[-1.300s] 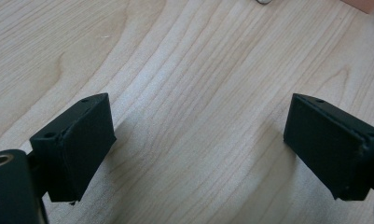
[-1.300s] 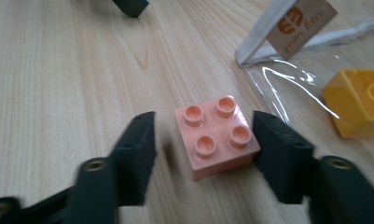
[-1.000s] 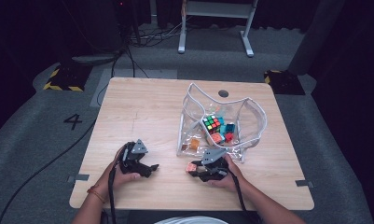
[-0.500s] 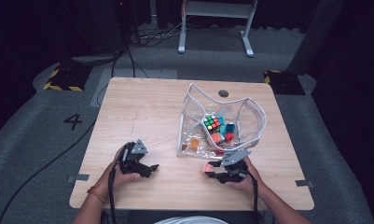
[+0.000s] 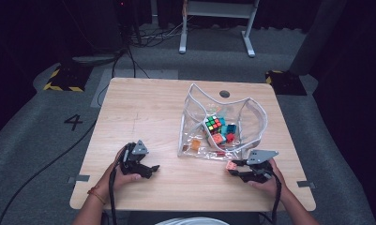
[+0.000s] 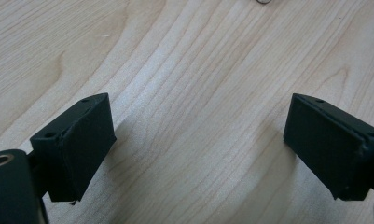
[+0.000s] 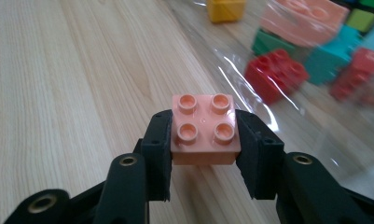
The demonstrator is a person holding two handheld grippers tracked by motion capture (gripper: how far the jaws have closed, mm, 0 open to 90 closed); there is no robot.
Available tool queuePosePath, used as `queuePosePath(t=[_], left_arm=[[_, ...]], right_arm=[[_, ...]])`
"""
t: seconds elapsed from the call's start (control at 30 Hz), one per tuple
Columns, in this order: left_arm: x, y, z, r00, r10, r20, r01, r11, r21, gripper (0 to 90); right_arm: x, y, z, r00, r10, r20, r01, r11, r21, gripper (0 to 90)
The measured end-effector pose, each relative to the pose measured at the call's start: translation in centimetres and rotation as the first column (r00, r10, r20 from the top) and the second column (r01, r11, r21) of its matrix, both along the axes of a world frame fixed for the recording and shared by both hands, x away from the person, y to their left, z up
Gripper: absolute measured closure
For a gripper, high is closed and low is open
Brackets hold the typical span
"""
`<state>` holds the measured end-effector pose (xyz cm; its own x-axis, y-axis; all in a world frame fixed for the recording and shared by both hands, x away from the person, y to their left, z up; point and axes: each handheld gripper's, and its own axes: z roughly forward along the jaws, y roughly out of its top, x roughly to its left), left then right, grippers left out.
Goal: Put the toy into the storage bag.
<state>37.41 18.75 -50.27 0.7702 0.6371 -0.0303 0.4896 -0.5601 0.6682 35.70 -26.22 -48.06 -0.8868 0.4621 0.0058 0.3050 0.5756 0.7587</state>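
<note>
A pink brick [image 7: 203, 129] is clamped between the jaws of the right hand-held gripper [image 5: 234, 168], studs up, and is seen in the high view just off the near edge of a clear bag [image 5: 193, 123], above the bare wood of the counter [image 5: 143, 112]. In the right gripper view the brick is pressed on both sides by the black pads, with the plastic sheet of the bag lying just beyond it. The right hand-held gripper is held in a hand [image 5: 265, 180] at the near right of the counter, its grey plate uppermost and a cable trailing back over the wrist. The bag is stood open near the middle right of the counter, its white-trimmed rim raised; inside it are seen a puzzle cube [image 5: 214, 123], a red brick [image 7: 274, 72], a teal brick [image 7: 327, 58], a green brick [image 7: 268, 42] and a larger pink piece [image 7: 306, 18], while a yellow brick [image 7: 225, 9] is seen near its left side. The left hand-held gripper [image 5: 150, 169] is rested at the near left of the counter, well apart from the bag, its jaws spread wide over bare wood with nothing between them, as shown in the left gripper view. A dark round hole [image 5: 224, 93] is set in the counter behind the bag.
</note>
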Motion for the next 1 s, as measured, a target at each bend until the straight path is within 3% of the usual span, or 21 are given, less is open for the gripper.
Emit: queuePosePath(t=[0.17,0.3,0.43,0.63,0.83,1.0], left_arm=[[0.0,0.0,0.0,1.0,-0.001,0.001,0.001,1.0,0.001,8.8],[0.0,0.0,0.0,1.0,-0.002,0.003,0.002,1.0,0.001,8.8],[0.0,0.0,0.0,1.0,-0.001,0.0,0.001,1.0,0.0,8.8],[0.0,0.0,0.0,1.0,-0.002,0.002,0.002,1.0,0.001,8.7],[0.0,0.0,0.0,1.0,-0.001,-0.001,0.001,1.0,0.0,8.7],[0.0,0.0,0.0,1.0,-0.001,0.0,0.001,1.0,0.0,8.7]], right_arm=[[0.0,-2.8,-0.2,0.9984,-0.045,0.033,0.047,0.998,-0.035,59.6],[0.2,-5.6,-0.3,0.9931,-0.115,0.024,0.115,0.993,-0.01,59.5],[0.7,-8.0,-0.2,0.9818,-0.186,0.035,0.187,0.982,-0.002,59.6],[1.6,-10.2,0.1,0.963,-0.267,0.036,0.267,0.964,0.012,59.5],[2.6,-11.3,1.6,0.9506,-0.302,0.071,0.301,0.953,0.022,59.5],[3.7,-12.0,4.4,0.9408,-0.318,0.117,0.313,0.948,0.056,59.6]])
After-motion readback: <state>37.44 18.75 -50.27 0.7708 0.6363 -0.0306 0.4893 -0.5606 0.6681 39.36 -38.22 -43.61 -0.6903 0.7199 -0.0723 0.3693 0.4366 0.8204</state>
